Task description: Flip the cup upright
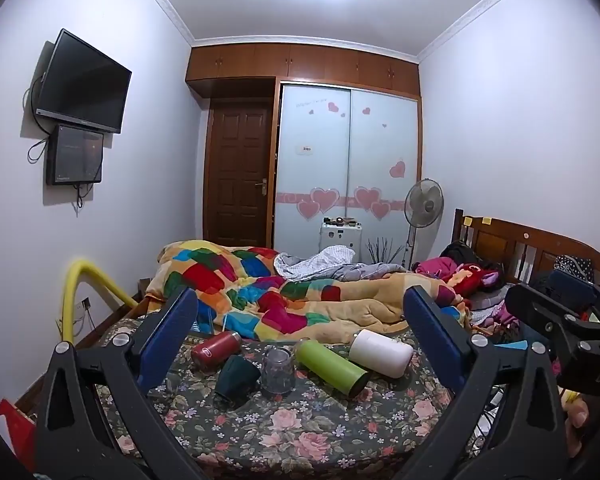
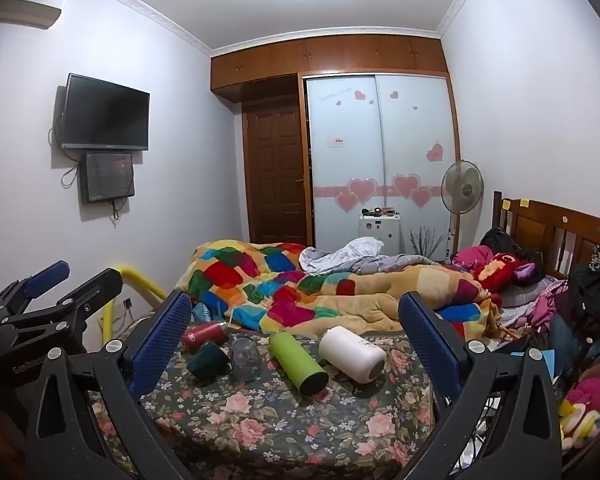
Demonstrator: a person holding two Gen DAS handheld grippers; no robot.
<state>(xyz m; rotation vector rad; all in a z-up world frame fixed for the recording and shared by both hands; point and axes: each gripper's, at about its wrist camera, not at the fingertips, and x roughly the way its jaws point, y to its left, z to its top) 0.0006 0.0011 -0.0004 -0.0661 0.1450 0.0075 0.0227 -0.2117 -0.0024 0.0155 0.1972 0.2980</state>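
Observation:
Several cups and bottles lie on the floral bed sheet (image 1: pixel 300 432). A dark green cup (image 1: pixel 236 376) lies tilted on its side, and a clear glass cup (image 1: pixel 278 370) stands upside down beside it. A red bottle (image 1: pixel 216 350), a green bottle (image 1: pixel 332 368) and a white bottle (image 1: pixel 380 353) lie on their sides. My left gripper (image 1: pixel 300 320) is open and empty, held back from them. My right gripper (image 2: pixel 296 320) is open and empty, also held back. The same cups show in the right wrist view: green cup (image 2: pixel 208 360), glass cup (image 2: pixel 245 358).
A patchwork quilt (image 1: pixel 268 292) is heaped just behind the cups. Clothes and soft toys (image 2: pixel 500 268) pile at the right by the wooden headboard (image 2: pixel 560 228). A yellow rail (image 1: pixel 74 292) stands at the bed's left. The right gripper's body (image 1: pixel 560 328) shows at the right edge.

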